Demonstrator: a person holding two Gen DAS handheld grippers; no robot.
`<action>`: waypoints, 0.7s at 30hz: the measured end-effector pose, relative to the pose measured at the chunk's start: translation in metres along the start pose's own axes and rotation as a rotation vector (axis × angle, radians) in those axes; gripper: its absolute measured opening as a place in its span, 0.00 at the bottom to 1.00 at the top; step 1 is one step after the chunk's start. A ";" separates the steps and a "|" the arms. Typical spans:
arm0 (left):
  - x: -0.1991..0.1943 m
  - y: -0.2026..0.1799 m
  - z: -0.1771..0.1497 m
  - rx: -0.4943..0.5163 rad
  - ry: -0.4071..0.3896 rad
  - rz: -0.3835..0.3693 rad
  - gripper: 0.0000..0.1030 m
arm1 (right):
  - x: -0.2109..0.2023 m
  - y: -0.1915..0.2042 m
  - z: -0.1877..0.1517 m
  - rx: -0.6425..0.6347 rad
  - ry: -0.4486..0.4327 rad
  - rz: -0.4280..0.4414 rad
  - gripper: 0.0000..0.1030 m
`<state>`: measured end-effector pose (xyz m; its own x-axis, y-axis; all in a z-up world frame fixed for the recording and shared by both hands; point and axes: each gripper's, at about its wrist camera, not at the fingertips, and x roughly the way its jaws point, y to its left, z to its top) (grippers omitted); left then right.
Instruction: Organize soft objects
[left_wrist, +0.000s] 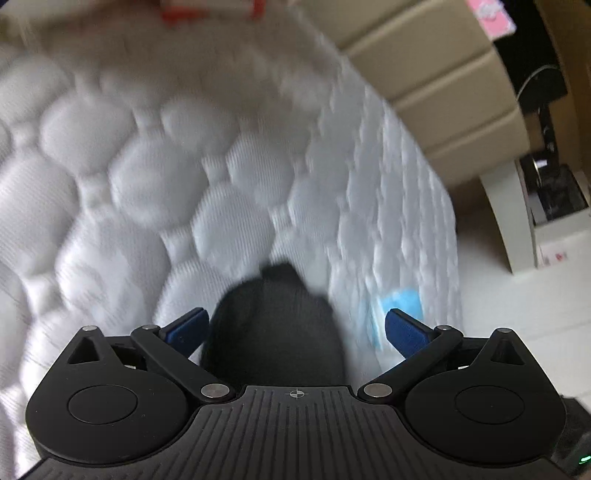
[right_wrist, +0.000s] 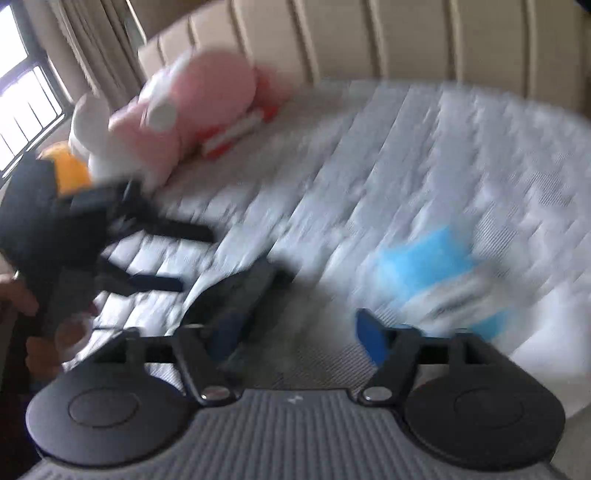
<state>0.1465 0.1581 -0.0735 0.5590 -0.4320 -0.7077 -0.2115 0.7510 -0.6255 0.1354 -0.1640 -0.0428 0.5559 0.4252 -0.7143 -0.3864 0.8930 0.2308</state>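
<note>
A black soft item (left_wrist: 273, 325) lies on the white quilted mattress (left_wrist: 155, 177), near its edge. My left gripper (left_wrist: 295, 330) is open, and the item sits between its wide-spread blue fingers (left_wrist: 188, 328) without being clamped. In the blurred right wrist view the same black item (right_wrist: 240, 291) lies just ahead of the left finger of my right gripper (right_wrist: 299, 332), which is open and holds nothing. The left gripper (right_wrist: 85, 229), held by a hand, reaches in from the left. A pink plush toy (right_wrist: 192, 110) and a white plush (right_wrist: 92, 122) rest against the headboard.
A blue label (left_wrist: 400, 304) marks the mattress side and shows as a blue patch (right_wrist: 424, 262) in the right wrist view. A red-and-white item (right_wrist: 240, 129) lies by the pink plush, with an orange thing (right_wrist: 68, 170) beside the white one. A beige padded headboard (right_wrist: 369, 37) stands behind; the floor (left_wrist: 517, 332) lies right of the bed.
</note>
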 end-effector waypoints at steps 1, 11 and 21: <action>-0.006 -0.006 0.000 0.031 -0.034 0.017 1.00 | -0.010 -0.008 0.007 -0.010 -0.034 -0.046 0.83; 0.067 -0.096 -0.021 -0.025 0.221 -0.427 1.00 | 0.014 -0.147 0.006 0.716 -0.136 0.197 0.84; 0.126 -0.082 -0.024 -0.025 0.257 -0.211 1.00 | 0.057 -0.161 -0.034 0.944 0.069 0.301 0.87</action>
<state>0.2150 0.0302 -0.1192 0.3726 -0.6907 -0.6197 -0.1342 0.6207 -0.7725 0.2042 -0.2888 -0.1437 0.4755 0.6708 -0.5692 0.2567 0.5130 0.8191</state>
